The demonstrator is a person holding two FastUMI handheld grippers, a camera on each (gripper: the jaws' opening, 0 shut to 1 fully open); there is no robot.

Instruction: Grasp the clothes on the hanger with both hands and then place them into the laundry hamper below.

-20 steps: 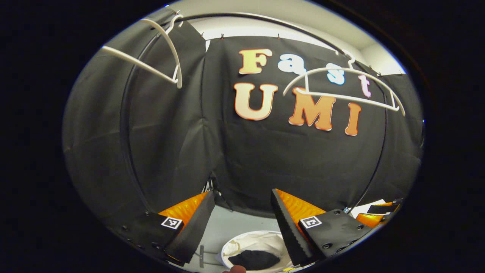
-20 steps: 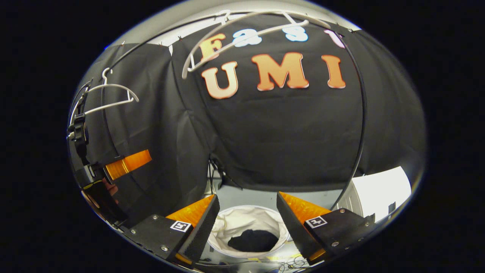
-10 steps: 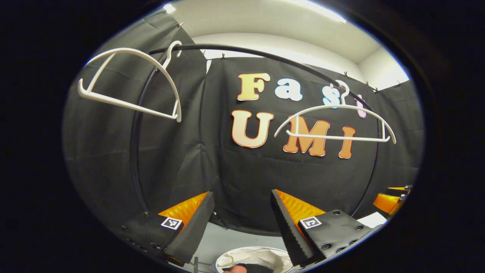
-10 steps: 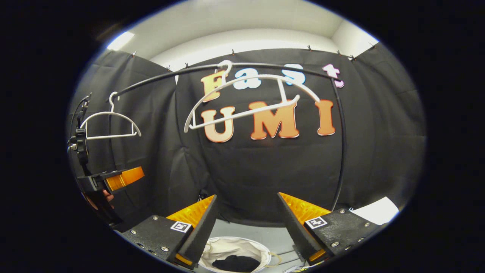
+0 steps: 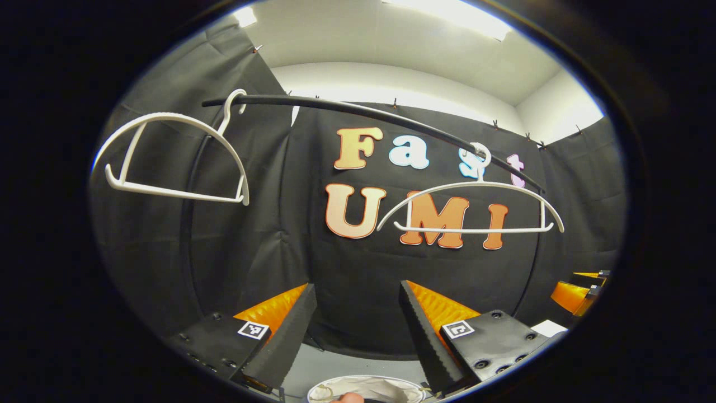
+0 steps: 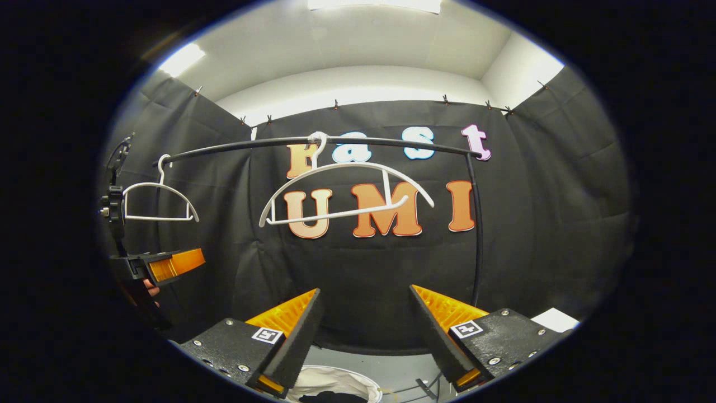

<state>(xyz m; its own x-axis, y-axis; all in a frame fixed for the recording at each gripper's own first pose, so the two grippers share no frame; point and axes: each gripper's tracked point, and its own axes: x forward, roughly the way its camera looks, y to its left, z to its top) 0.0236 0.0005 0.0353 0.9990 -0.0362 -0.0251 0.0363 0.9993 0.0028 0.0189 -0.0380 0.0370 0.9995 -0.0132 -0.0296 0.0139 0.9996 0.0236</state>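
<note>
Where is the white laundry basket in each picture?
Left gripper view: the basket sits at the very bottom edge, between that gripper's two fingers.
Right gripper view: the basket is at the bottom edge, just right of the left-hand finger.
Shared landmark: the black rail carrying bare white hangers.

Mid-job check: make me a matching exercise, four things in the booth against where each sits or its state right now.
Things:
1. left hanger
2. right hanger
3. laundry hamper
4. right gripper

States:
a. bare, bottom bar tilted, near the rail's middle
b. fingers apart, holding nothing
c. low, beneath the fingers, with dark clothing inside
d. bare, at the rail's left end

Pairs: 1-d, 2-a, 3-c, 4-b
</note>
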